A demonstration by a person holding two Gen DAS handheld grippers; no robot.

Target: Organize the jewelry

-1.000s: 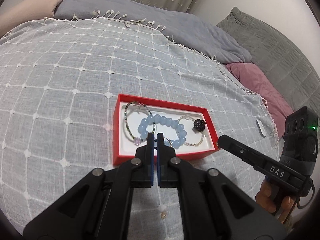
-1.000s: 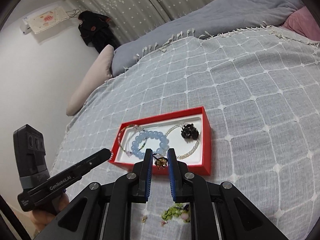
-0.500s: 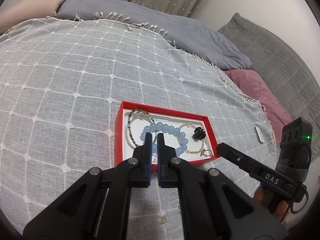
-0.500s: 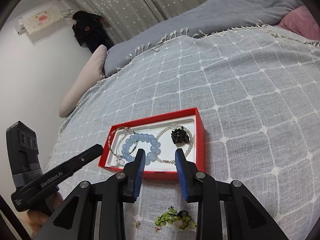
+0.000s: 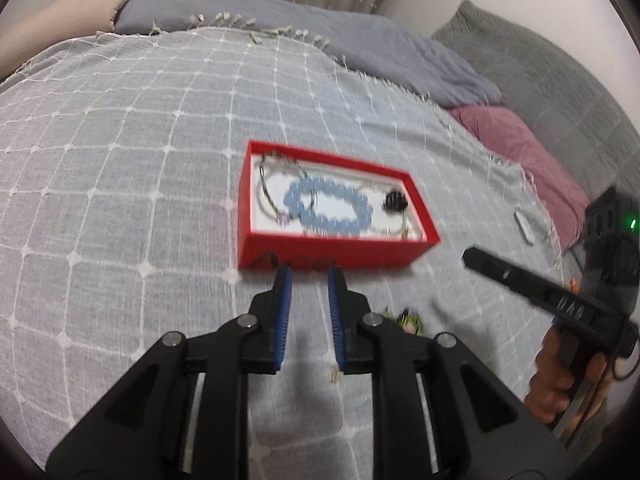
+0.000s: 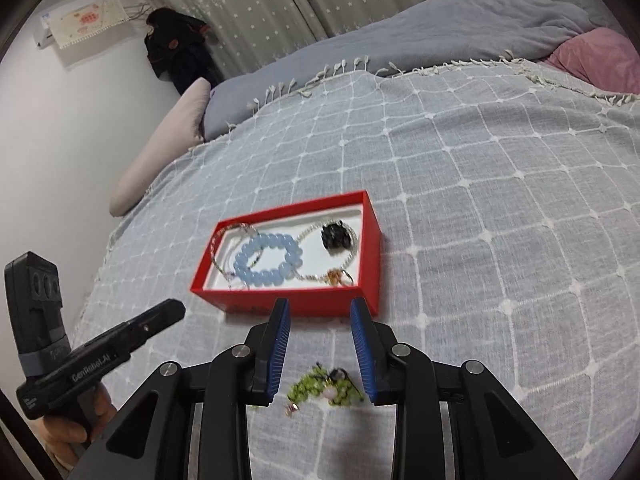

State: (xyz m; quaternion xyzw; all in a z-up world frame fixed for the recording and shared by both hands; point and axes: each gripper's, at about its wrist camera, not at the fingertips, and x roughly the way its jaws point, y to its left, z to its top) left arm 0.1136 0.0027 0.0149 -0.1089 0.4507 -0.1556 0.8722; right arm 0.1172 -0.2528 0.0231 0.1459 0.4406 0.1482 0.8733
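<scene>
Both tongs have drawn back from the red box; left tongs now spread, right tongs spread wider, over the green bracelet.

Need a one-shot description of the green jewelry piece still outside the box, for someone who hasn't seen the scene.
Start at the grey bedspread with the white grid pattern, and find the red box holding the bracelets. The green beaded piece lies on the cloth just in front of the box, nearer the cameras, between the open jaws of the right gripper. It is the only lime-green item and lies outside the box, unlike the blue bead bracelet.
</scene>
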